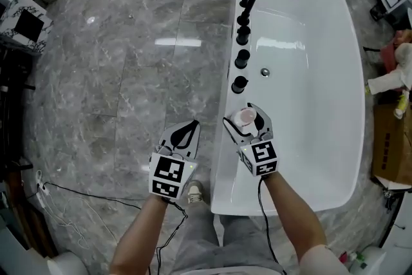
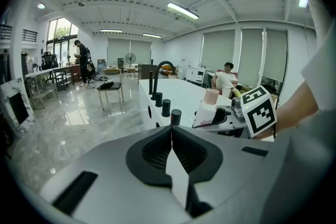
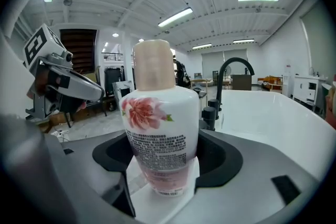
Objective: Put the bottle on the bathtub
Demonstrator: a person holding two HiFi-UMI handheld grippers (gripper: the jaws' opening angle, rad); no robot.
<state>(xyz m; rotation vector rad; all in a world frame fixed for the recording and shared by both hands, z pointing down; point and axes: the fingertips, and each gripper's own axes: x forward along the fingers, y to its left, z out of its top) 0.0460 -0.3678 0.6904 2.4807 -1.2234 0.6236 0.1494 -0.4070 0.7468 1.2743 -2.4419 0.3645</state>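
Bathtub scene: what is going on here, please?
A person stands beside a white bathtub with a claw in each hand. The right claw grips a white flowered bottle upright over the tub's rim, near the black tap knobs. The left claw is shut and empty, over the floor. Whether the bottle touches the rim is unclear.

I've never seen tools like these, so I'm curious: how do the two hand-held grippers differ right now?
The right gripper is clamped on a white bottle with a flower print; the left gripper holds nothing, its jaws together. The right gripper is over the bathtub rim, while the left gripper is over the glossy floor beside it. Both share the same grey design.
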